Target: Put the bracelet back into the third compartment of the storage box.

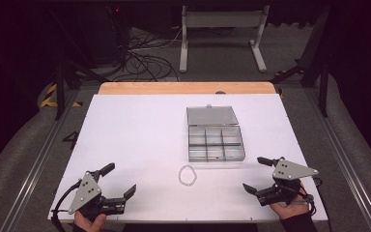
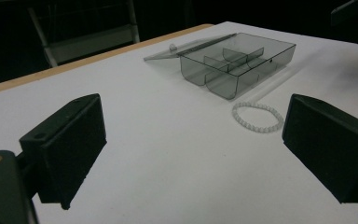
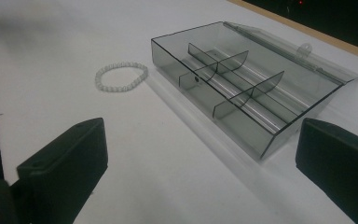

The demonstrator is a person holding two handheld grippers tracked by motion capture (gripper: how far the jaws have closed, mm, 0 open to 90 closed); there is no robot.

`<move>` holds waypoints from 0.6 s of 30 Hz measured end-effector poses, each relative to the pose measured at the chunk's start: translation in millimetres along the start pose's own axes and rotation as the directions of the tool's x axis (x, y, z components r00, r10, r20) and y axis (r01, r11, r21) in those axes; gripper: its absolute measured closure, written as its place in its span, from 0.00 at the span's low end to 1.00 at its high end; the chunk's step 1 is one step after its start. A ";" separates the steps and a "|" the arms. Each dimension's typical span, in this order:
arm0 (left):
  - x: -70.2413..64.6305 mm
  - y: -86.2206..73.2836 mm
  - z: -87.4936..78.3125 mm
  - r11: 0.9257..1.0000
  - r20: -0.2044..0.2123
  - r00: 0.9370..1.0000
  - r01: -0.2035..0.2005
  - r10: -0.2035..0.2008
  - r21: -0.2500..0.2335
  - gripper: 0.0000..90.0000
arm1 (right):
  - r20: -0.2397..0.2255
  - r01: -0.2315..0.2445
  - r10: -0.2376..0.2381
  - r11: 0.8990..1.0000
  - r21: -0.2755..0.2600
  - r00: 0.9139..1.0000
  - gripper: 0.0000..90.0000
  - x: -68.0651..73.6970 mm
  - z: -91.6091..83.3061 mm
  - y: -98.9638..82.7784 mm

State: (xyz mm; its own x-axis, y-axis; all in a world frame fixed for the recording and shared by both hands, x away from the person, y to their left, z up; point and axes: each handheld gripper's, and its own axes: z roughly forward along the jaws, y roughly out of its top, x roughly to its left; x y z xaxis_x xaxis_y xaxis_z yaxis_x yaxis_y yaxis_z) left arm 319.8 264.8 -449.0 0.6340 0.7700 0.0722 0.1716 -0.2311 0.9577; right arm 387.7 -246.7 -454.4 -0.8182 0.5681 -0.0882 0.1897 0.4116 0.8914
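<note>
From the high view, the bead bracelet [image 1: 187, 175] lies flat on the white table [image 1: 125, 140] just in front of the open compartment box [image 1: 216, 143], between the left claw [image 1: 118, 182] and right claw [image 1: 258, 175], both gaping empty. In the left gripper view the bracelet [image 2: 258, 116] lies just beside the box [image 2: 237, 63]; it looks light, limp and slippery. In the right gripper view the bracelet [image 3: 121, 76] would best be pinched across one side of its ring.

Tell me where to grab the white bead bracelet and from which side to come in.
Grip one arc of the bead bracelet, probably the near edge, coming down from above with one jaw inside the loop and one outside. It lies flat on the white table as an open ring, so a level side approach offers little height to pinch. The open left gripper and right gripper sit about equally far away.
</note>
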 end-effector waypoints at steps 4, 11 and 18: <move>-2.5 0.8 -1.1 1.000 -0.011 1.000 -0.015 0.015 -0.005 0.07 | 0.000 -0.010 0.010 1.000 0.001 1.000 0.04 0.1 -0.1 -0.4; -5.0 1.4 -0.7 0.999 -0.015 0.999 -0.038 0.038 -0.001 0.07 | -0.012 -0.017 0.017 1.000 0.011 1.000 0.06 -0.4 -0.2 0.1; 1.6 0.1 -2.6 1.000 0.000 1.000 0.012 -0.012 -0.018 0.06 | -0.019 -0.024 0.025 0.999 0.023 1.000 0.09 0.2 0.7 4.1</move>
State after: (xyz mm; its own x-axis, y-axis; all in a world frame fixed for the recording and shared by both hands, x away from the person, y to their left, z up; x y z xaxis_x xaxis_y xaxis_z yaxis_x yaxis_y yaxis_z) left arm 318.8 267.6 -448.0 0.6318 0.7727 0.0610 0.1658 -0.2116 0.9632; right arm 388.6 -244.5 -451.1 -0.8235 0.5643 -0.0578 0.2220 0.4144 0.8826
